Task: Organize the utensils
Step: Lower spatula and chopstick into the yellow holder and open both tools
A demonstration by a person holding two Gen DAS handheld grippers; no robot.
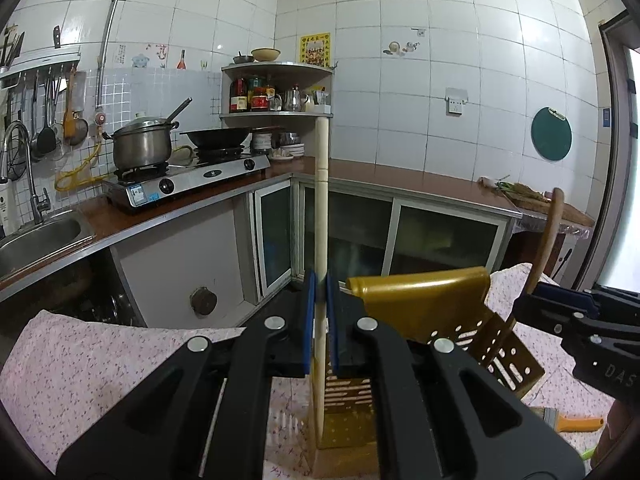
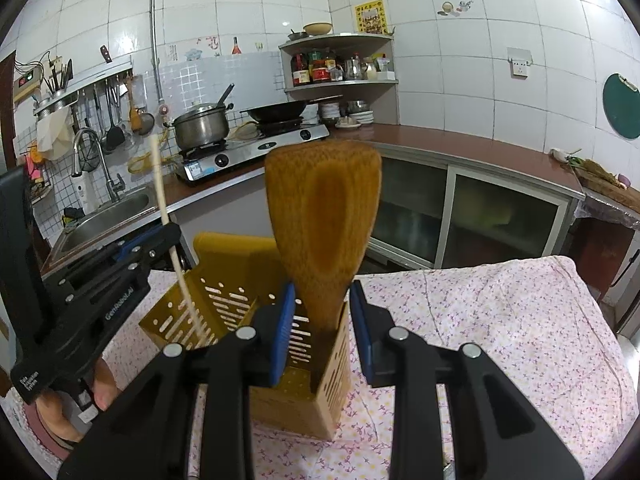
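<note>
Left gripper (image 1: 320,320): blue pads pinched on a cream chopstick (image 1: 321,216), held upright.
Chopstick tip: down inside the gold holder (image 1: 420,300), in the compartment nearer the left gripper.
Right gripper (image 2: 322,320): fingers set on either side of a wooden spatula (image 2: 324,216); the left pad touches the handle, whether the right pad presses it cannot be told.
Spatula: blade up, handle standing in the holder's other compartment.
Holder: slotted, on the floral tablecloth (image 2: 500,320).
Hand (image 2: 64,412): behind the left gripper.
Beyond: brown counter (image 1: 400,178), gas stove (image 1: 192,180), steel pot (image 1: 142,146), sink (image 2: 108,220).
</note>
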